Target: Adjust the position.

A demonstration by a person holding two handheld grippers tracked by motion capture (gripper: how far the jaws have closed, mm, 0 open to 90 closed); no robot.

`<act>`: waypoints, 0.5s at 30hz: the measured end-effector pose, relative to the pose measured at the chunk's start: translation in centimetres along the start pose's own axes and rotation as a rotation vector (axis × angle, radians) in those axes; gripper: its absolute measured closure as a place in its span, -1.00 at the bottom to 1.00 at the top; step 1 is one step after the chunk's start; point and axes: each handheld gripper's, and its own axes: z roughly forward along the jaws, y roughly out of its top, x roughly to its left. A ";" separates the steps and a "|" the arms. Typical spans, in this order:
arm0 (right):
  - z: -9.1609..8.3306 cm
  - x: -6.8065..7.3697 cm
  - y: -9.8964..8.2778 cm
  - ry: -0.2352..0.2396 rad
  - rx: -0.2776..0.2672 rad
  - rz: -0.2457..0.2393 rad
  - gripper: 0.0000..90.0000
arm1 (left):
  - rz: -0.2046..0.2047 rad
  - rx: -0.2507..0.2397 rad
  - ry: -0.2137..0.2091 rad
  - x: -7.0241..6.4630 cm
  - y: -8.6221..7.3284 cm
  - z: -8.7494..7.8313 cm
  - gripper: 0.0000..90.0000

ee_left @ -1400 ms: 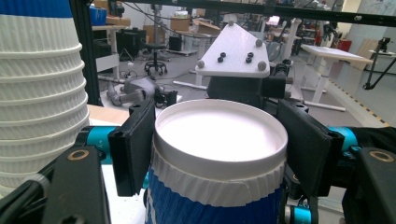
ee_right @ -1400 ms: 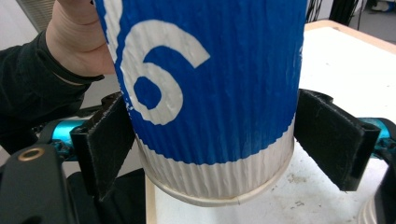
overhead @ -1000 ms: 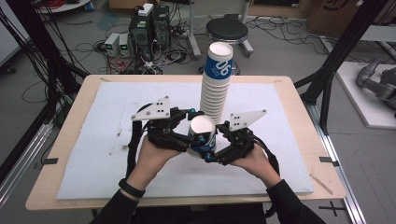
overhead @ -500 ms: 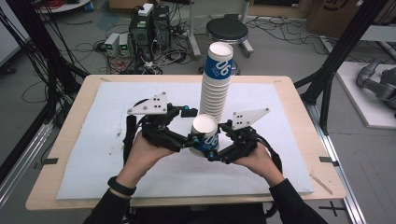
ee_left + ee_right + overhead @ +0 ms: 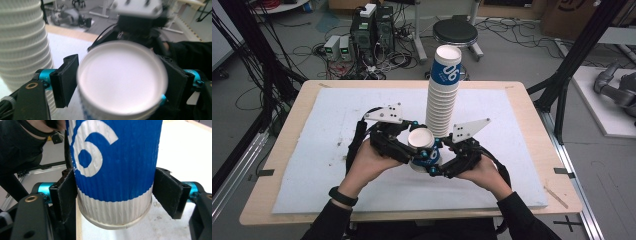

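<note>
- The left hand-held gripper [image 5: 404,145], at about 9 o'clock of the single cup [image 5: 422,150], is seen with its jaws flanking the cup's rim; whether they press it cannot be told.
- The single cup is held just above the table [image 5: 312,150], in front of the tall cup stack [image 5: 442,95].
- The right hand-held gripper [image 5: 443,159], at 3 o'clock, is closed on the cup's lower body; the right jaw's contact looks slight.
- A slip or crushed wall could be caused by uneven squeezing; the stack could be toppled by a knock.
</note>
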 end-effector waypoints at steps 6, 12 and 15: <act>-0.9 -0.1 0.2 -0.012 -0.016 -0.014 -0.42 | 0.015 -0.013 -0.007 -0.3 0.2 -0.4 -0.38; -0.9 0.1 0.3 -0.015 -0.010 -0.025 -0.49 | 0.014 -0.027 -0.008 -0.4 0.2 -0.4 -0.36; -1.0 0.1 0.4 -0.017 -0.018 -0.025 -0.54 | 0.020 -0.044 -0.013 -0.4 0.2 -0.5 -0.37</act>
